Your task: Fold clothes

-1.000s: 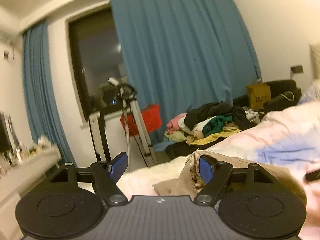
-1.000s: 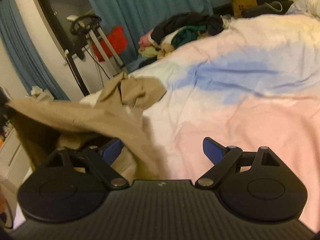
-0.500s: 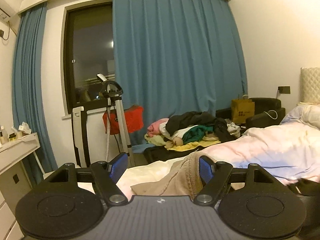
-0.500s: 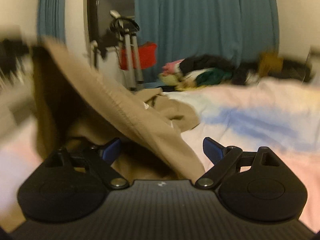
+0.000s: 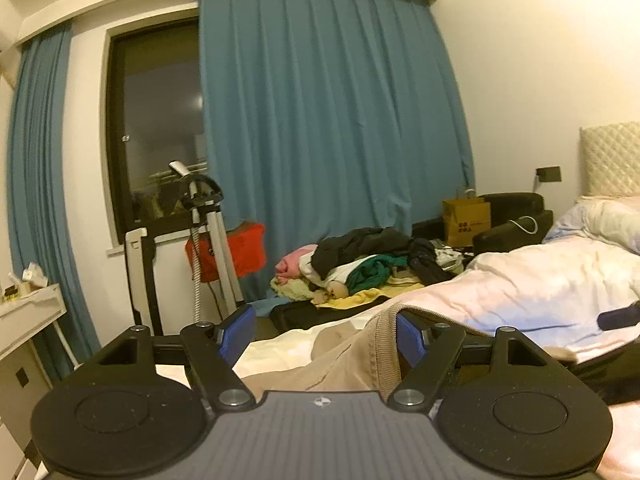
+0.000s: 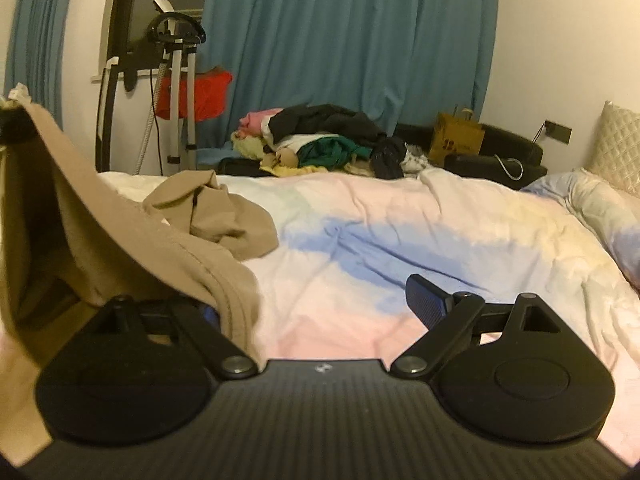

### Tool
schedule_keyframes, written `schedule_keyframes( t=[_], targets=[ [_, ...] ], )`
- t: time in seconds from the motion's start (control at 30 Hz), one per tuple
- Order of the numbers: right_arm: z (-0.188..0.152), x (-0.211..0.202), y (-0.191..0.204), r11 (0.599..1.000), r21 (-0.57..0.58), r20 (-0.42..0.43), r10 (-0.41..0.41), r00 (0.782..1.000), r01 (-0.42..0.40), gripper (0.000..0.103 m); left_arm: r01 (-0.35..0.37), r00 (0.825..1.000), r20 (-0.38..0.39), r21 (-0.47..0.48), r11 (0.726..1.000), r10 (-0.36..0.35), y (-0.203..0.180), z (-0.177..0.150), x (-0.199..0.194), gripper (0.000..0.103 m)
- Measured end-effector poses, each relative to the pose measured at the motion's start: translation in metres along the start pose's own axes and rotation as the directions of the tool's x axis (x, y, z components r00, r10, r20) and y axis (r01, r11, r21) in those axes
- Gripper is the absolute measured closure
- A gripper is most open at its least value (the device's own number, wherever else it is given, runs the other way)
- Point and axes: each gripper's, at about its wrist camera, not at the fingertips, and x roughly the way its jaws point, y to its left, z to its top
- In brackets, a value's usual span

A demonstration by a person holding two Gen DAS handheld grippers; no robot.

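Observation:
A tan garment (image 6: 132,240) lies partly bunched on the pastel duvet (image 6: 420,232), and one end is raised at the left edge of the right wrist view. My right gripper (image 6: 320,308) is open. The tan cloth drapes over its left finger and hides that pad, while the right pad (image 6: 424,300) is bare above the duvet. In the left wrist view the garment's ribbed hem (image 5: 380,344) rises between the wide-apart fingers of my left gripper (image 5: 323,336), close against the right pad (image 5: 410,338). Nothing touches the left pad (image 5: 236,334).
Across the bed lies a pile of mixed clothes (image 6: 320,140). A garment steamer on a stand (image 5: 200,240) stands by the window and blue curtains (image 5: 328,120). A white dresser (image 5: 28,312) is at the left. A paper bag (image 5: 466,220) and a dark sofa (image 5: 516,216) stand at the right.
The right gripper has tilted up from looking down at the bed to a level view, and tan cloth now covers its left finger. The left view has risen and steadied.

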Motion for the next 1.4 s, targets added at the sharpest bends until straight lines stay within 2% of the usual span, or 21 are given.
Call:
schedule_keyframes(
  t=[0.13, 0.3, 0.4, 0.5, 0.53, 0.63, 0.7, 0.77, 0.87, 0.97, 1.07, 1.23, 1.37, 1.4],
  targets=[
    [-0.005, -0.015, -0.022, 0.993, 0.027, -0.082, 0.121, 0.989, -0.119, 0.013, 0.027, 1.0, -0.004, 0.001, 1.0, -0.027, -0.003, -0.002, -0.003, 0.027],
    [-0.019, -0.011, -0.038, 0.99, 0.057, -0.161, 0.134, 0.978, -0.127, 0.013, 0.03, 1.0, 0.001, -0.006, 1.0, -0.03, -0.004, -0.003, -0.006, 0.027],
    [-0.037, 0.011, -0.03, 0.978, 0.115, -0.281, 0.2, 0.939, -0.174, 0.013, -0.013, 0.999, 0.03, -0.051, 0.999, 0.015, 0.004, -0.001, -0.012, 0.028],
    [-0.056, 0.032, -0.013, 0.976, 0.131, -0.383, 0.21, 0.9, -0.172, 0.013, -0.063, 0.997, 0.045, -0.138, 0.988, 0.07, 0.022, 0.004, -0.017, 0.028],
    [-0.06, 0.034, -0.01, 0.977, 0.14, -0.391, 0.206, 0.897, -0.163, 0.013, -0.073, 0.996, 0.04, -0.167, 0.983, 0.081, 0.029, 0.005, -0.017, 0.028],
    [-0.062, 0.029, -0.013, 0.975, 0.186, -0.355, 0.182, 0.917, -0.121, 0.013, -0.082, 0.997, -0.014, -0.199, 0.977, 0.081, 0.048, 0.003, -0.016, 0.028],
    [-0.062, 0.026, -0.016, 0.971, 0.219, -0.329, 0.165, 0.93, -0.094, 0.013, -0.023, 0.997, -0.081, -0.187, 0.982, 0.008, 0.057, -0.002, -0.012, 0.028],
    [-0.061, 0.022, -0.028, 0.954, 0.289, -0.295, 0.169, 0.94, -0.081, 0.013, 0.038, 0.99, -0.132, -0.141, 0.989, -0.057, 0.056, -0.008, -0.011, 0.026],
    [-0.063, 0.02, -0.042, 0.921, 0.382, -0.281, 0.191, 0.941, -0.073, 0.013, 0.151, 0.971, -0.191, 0.012, 0.989, -0.145, 0.031, -0.02, -0.014, 0.024],
    [-0.063, 0.019, -0.048, 0.902, 0.426, -0.274, 0.2, 0.941, -0.068, 0.013, 0.239, 0.952, -0.237, 0.184, 0.953, -0.193, -0.013, -0.04, -0.013, 0.021],
    [-0.065, 0.022, -0.049, 0.889, 0.452, -0.269, 0.216, 0.938, -0.075, 0.013, 0.275, 0.939, -0.293, 0.335, 0.901, -0.178, -0.06, -0.069, -0.005, 0.021],
    [-0.068, 0.025, -0.044, 0.895, 0.439, -0.29, 0.225, 0.93, -0.08, 0.013, 0.165, 0.964, -0.262, 0.455, 0.875, -0.046, -0.076, -0.092, 0.03, 0.02],
    [-0.072, 0.033, -0.036, 0.909, 0.405, -0.316, 0.234, 0.92, -0.092, 0.013, 0.074, 0.973, -0.223, 0.541, 0.838, 0.058, -0.088, -0.11, 0.059, 0.02],
    [-0.073, 0.035, -0.034, 0.913, 0.397, -0.322, 0.236, 0.917, -0.096, 0.013, 0.03, 0.977, -0.195, 0.547, 0.837, 0.092, -0.086, -0.11, 0.061, 0.02]
  ],
)
